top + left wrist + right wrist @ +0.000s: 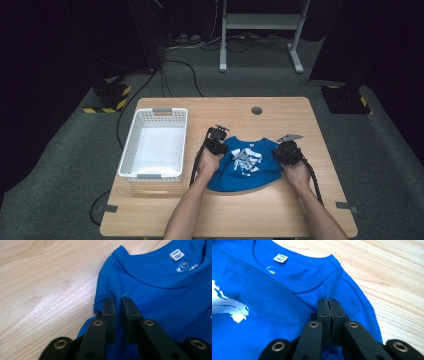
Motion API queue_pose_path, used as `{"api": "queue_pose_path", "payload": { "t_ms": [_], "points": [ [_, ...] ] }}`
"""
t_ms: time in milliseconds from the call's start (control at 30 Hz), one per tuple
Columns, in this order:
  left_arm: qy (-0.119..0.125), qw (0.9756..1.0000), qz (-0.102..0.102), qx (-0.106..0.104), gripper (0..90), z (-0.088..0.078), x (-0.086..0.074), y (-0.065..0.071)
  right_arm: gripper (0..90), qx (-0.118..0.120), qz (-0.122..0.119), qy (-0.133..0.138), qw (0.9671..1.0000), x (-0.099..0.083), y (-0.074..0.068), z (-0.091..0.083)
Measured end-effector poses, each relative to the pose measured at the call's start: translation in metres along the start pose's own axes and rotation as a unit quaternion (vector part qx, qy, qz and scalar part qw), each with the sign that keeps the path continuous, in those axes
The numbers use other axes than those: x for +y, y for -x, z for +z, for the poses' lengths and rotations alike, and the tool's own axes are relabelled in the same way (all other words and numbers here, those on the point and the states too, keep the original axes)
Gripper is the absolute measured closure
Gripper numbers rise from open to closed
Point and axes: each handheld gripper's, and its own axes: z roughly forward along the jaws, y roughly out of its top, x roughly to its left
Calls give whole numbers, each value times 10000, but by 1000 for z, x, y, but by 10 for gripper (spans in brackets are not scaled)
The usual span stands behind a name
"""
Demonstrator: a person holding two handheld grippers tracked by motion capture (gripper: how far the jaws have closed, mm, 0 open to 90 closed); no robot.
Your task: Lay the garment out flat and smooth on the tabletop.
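A blue T-shirt [245, 170] with a white print lies flat on the wooden table [235, 215], collar toward the far side. My left gripper [218, 145] is at the shirt's left shoulder. In the left gripper view its jaws [118, 301] stand close together with a fold of the blue T-shirt [155, 290] pinched between them, just beside the collar. My right gripper [287, 151] is at the right shoulder. In the right gripper view its jaws [328, 301] are pressed together on the blue T-shirt [262, 290] next to the collar seam.
A white plastic basket [131, 145] stands on the table's left half, beside my left hand. A round cable hole [256, 110] sits near the far edge. Bare wood lies in front of the shirt and to its right.
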Motion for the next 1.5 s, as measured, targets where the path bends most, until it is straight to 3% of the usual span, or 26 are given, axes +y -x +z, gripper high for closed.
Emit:
{"api": "queue_pose_path", "payload": {
  "t_ms": [167,367,567,700,833,933,1033,1200,1267,1367,1433,1500],
  "points": [
    [385,9991,134,114,856,-13,3,1,892,-48,25,249,9997,3,2,-9],
    [828,9956,172,406,854,-25,15,1,891,-174,-29,429,9989,20,4,-17],
    [704,9958,16,591,820,-8,16,-7,874,-189,111,265,9994,27,6,3],
    [727,9958,-4,564,709,-7,14,-8,736,-55,239,115,9996,24,8,12],
    [842,9954,46,457,598,-21,7,-1,662,-64,235,274,9993,20,7,-4],
    [849,9956,92,386,572,-28,-4,5,640,-143,135,405,9990,17,5,-22],
    [602,9970,150,455,559,-22,-16,9,633,-241,-32,288,9993,10,1,-29],
    [373,9981,34,485,568,-8,-25,7,686,-196,10,-31,9998,-3,2,-18],
    [378,9983,70,445,597,-7,-26,7,768,-149,45,-79,9998,-8,2,-13],
    [360,9983,179,422,715,-6,-25,9,883,-139,11,-35,9999,-10,2,-12],
    [306,9976,321,533,798,-7,-23,11,891,-236,-97,-24,9997,-10,1,-14],
    [382,9969,335,605,830,-11,-23,11,892,-285,-64,109,9995,-9,6,-20]
  ]
}}
